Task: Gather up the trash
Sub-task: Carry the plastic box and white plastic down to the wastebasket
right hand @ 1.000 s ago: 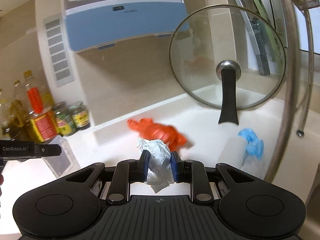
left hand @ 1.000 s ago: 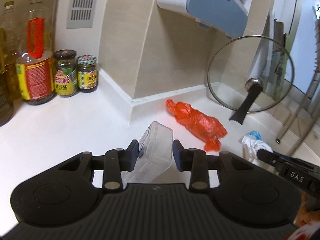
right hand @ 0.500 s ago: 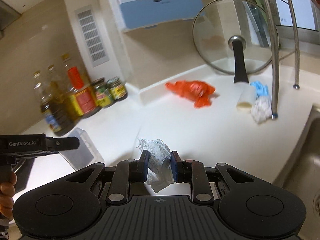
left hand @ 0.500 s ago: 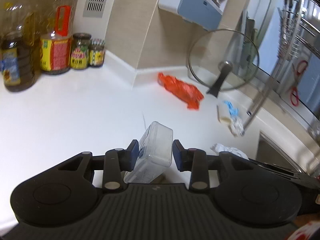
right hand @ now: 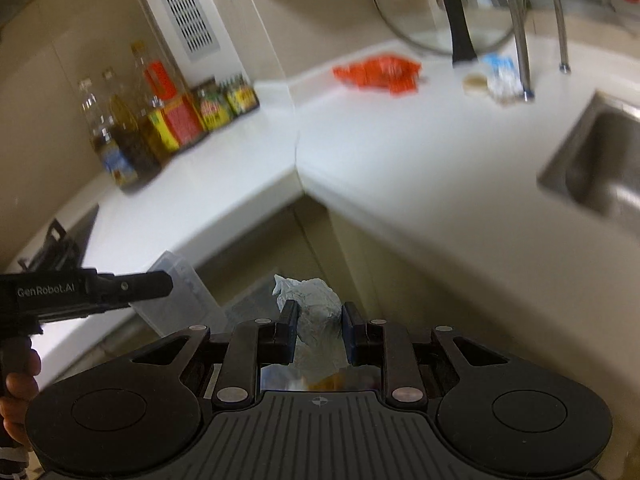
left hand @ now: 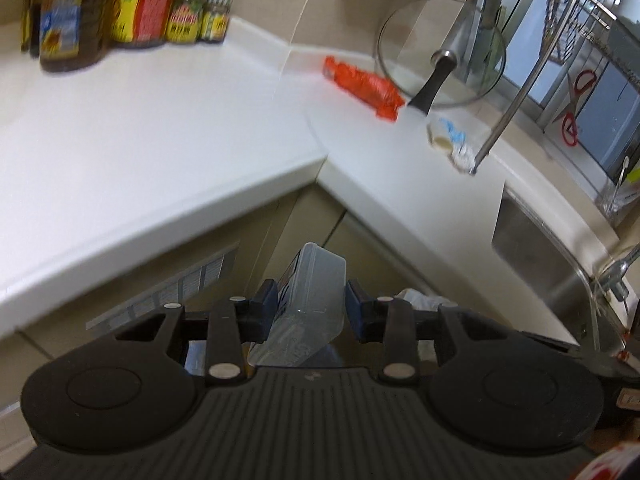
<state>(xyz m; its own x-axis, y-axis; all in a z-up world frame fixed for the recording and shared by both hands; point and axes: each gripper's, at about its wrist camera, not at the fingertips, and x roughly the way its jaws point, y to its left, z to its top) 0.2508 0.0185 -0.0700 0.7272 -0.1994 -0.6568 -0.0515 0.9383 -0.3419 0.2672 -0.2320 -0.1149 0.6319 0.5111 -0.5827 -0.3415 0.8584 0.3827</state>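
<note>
My left gripper (left hand: 311, 302) is shut on a clear plastic box (left hand: 310, 300), held tilted out in front of the counter's inner corner, above the cabinet fronts. In the right wrist view the same clear plastic box (right hand: 182, 292) shows at the left beside the other gripper's finger. My right gripper (right hand: 319, 320) is shut on a crumpled white paper wad (right hand: 316, 316). Back on the white counter (left hand: 152, 132) lie a crumpled orange bag (left hand: 364, 84), a small roll with blue and white scraps (left hand: 448, 140), and the same orange bag (right hand: 378, 72) in the right view.
Oil bottles and jars (left hand: 132, 12) stand at the counter's back left. A glass pot lid (left hand: 440, 52) leans on the wall. A steel sink (right hand: 596, 160) sits right, with rack legs (right hand: 520, 28) beside it. A hand (right hand: 16, 396) holds the left gripper's handle.
Both grippers have pulled back from the counter and sunk below its edge, each still holding its item. The counter items now look smaller and farther off; cabinet fronts have come into view.
</note>
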